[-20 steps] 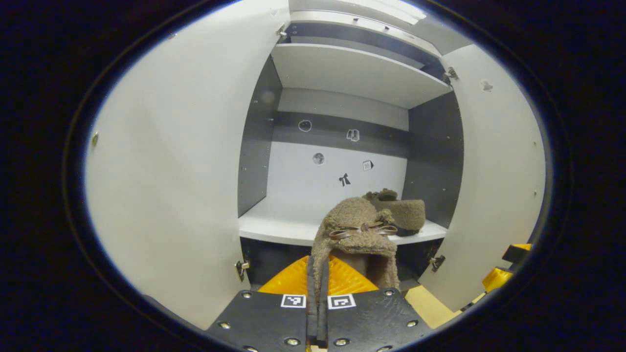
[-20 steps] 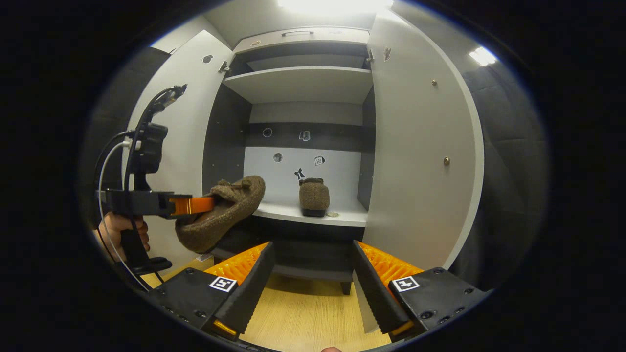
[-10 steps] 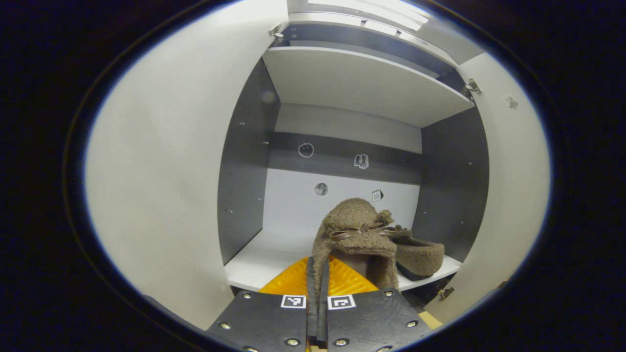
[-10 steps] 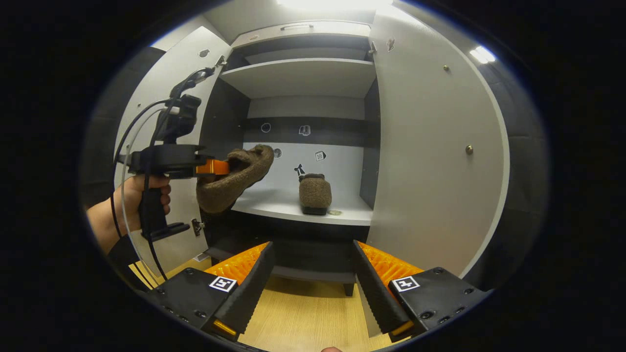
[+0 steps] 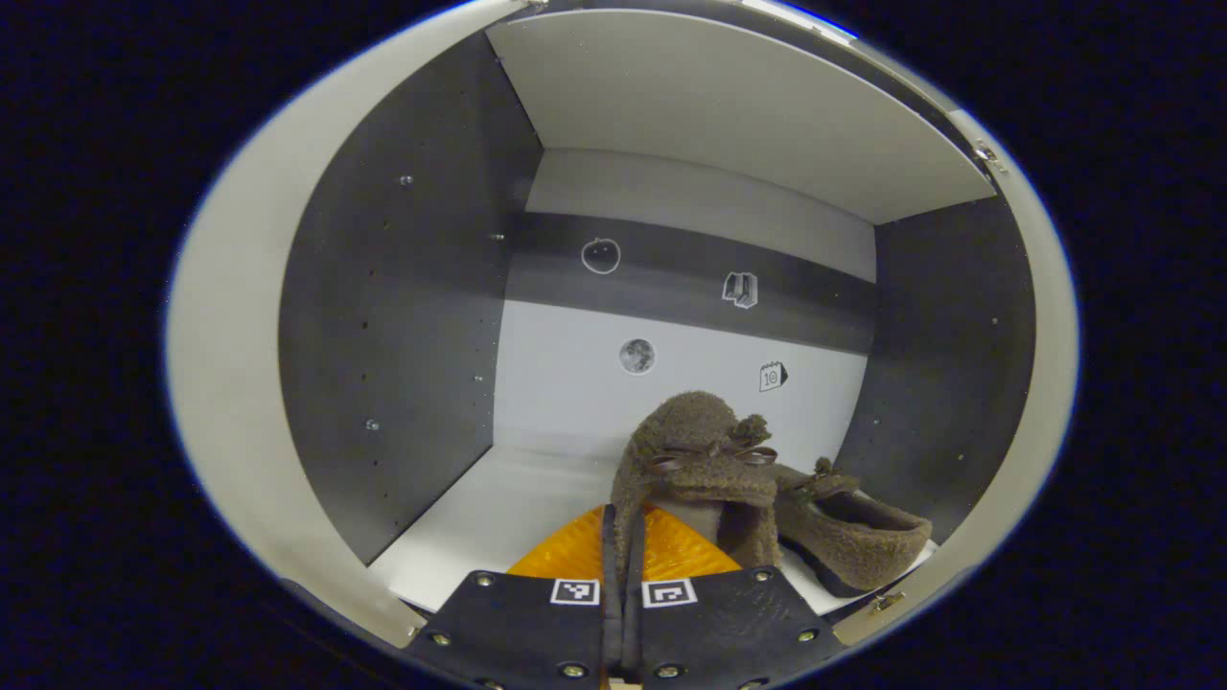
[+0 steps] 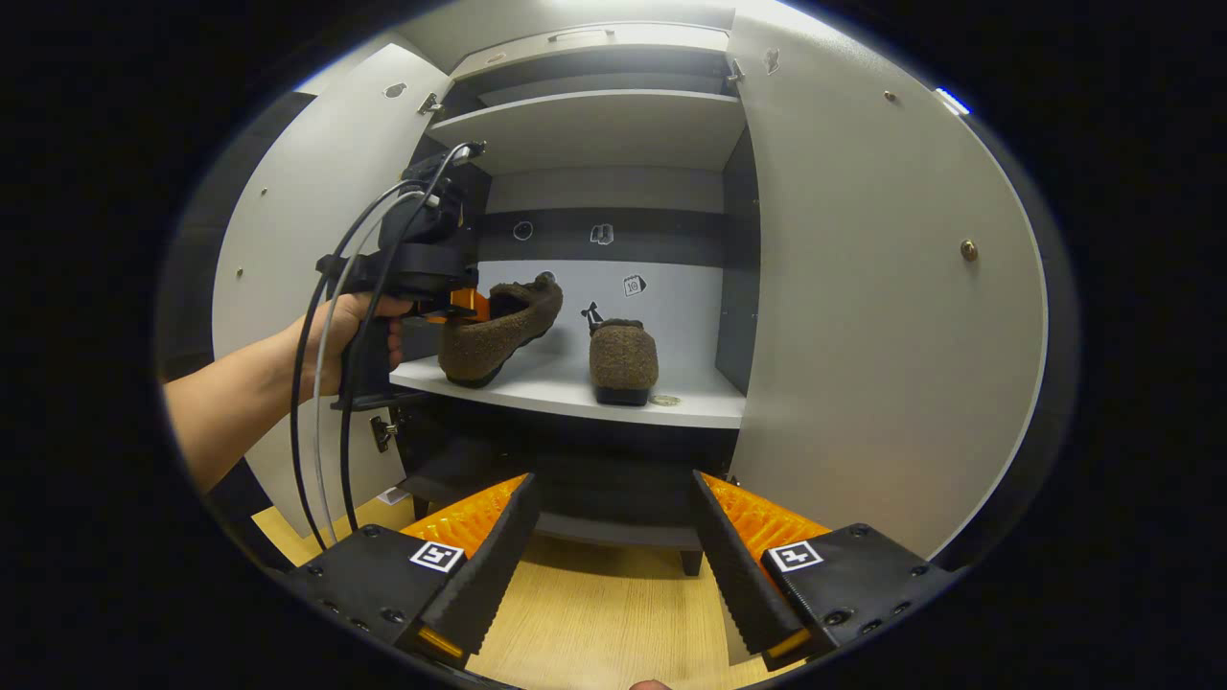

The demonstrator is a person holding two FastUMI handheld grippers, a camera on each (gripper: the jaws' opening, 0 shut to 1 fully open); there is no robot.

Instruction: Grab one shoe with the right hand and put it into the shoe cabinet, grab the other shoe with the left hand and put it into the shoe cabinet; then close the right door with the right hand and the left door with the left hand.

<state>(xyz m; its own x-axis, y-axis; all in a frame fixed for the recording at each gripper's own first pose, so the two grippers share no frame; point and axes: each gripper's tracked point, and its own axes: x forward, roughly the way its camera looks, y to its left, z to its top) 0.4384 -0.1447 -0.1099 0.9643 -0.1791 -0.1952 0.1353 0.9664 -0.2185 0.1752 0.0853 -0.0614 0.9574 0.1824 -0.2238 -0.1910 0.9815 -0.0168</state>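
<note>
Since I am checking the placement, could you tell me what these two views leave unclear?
- Held shoe: the right gripper view cannot settle whether its sole touches the shelf.
- Left gripper: in the left gripper view the shoe's fuzzy collar covers the fingertips.
- Small flat object beside the placed shoe: too small to identify.

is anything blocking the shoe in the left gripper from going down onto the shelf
Nothing visible does. The left gripper holds the shoe over bare shelf, tilted toe-up, heel low near the front edge. The other shoe sits apart, to its right.
</note>
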